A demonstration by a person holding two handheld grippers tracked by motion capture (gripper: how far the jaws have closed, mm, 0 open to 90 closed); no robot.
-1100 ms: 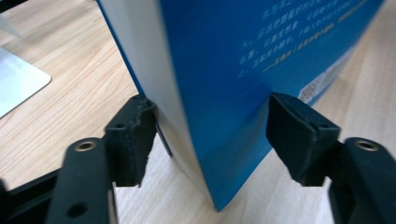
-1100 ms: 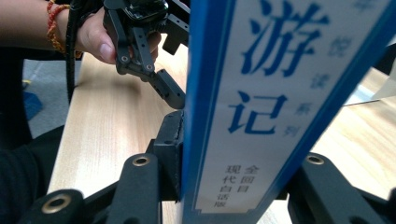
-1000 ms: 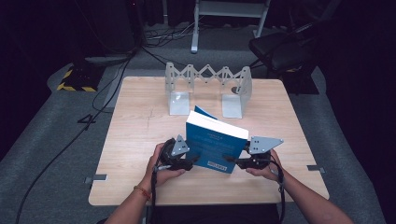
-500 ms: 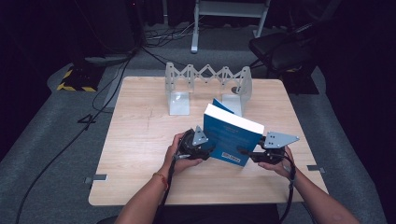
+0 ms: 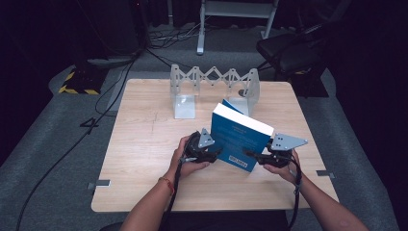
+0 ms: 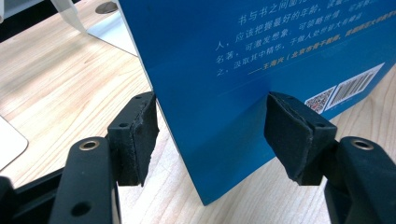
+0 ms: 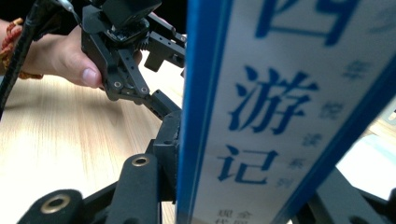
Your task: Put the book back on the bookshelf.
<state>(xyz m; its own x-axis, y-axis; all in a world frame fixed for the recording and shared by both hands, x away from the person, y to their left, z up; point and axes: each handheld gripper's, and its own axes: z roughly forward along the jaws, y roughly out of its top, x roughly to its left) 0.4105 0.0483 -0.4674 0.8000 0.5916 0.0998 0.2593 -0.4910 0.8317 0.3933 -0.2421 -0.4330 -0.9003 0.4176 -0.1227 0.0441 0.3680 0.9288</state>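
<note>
A blue paperback book [image 5: 238,137] stands tilted on the wooden table [image 5: 144,144], near its front edge. My right gripper [image 5: 250,155] is shut on its lower right part; in the right gripper view the white spine [image 7: 280,116] with blue characters sits between the jaws of the right gripper [image 7: 243,186]. My left gripper [image 5: 217,155] straddles the book's lower left corner [image 6: 261,56]. Its jaws have just been closing. One pad [image 6: 294,135] rests against the back cover, while the other pad [image 6: 137,137] stands a little apart from the book, so the left gripper [image 6: 210,135] is open.
A grey metal folding rack [image 5: 214,79] with upright end plates stands at the back of the table, just behind the book. Bare wood lies to the left. A dark chair [image 5: 288,53] and cables [image 5: 110,96] are on the floor beyond.
Both hands and the book have shifted to the right along the table's front. The book now stands closer to the rack's right end.
</note>
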